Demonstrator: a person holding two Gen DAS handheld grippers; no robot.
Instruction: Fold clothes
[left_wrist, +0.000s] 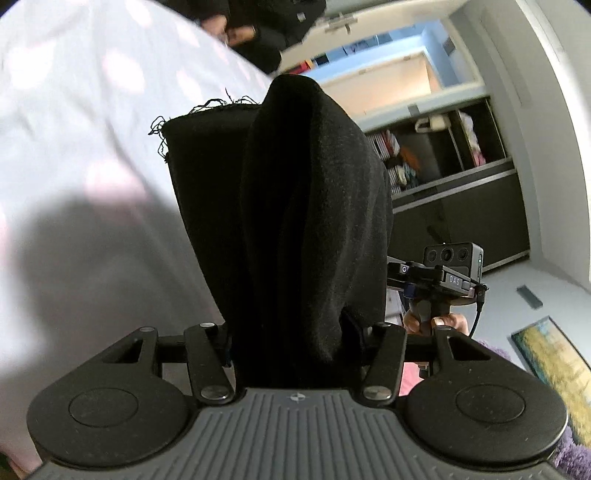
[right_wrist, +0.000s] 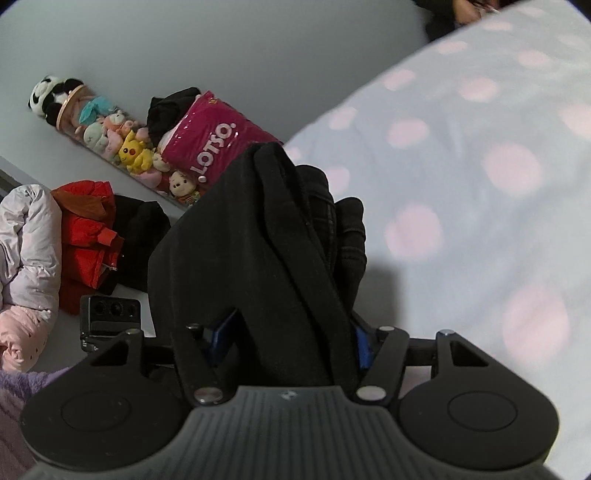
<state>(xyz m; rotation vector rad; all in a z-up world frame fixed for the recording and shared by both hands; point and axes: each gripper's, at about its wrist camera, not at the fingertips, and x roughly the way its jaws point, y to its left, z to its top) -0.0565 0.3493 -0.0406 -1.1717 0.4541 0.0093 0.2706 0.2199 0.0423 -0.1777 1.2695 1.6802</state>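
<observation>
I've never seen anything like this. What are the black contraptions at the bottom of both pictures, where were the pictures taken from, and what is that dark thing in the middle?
These are not robot arms. A person holds a pair of tongs in each hand, each with a wide-angle camera looking along its fingers. One picture comes from the left tongs, the other from the right tongs. Both are shut on a black garment, lifted above a bed sheet that is pale with pink dots. In the left view you can see a hand holding the other tool. The right view also shows plush toys and a pile of jackets in the background.
</observation>
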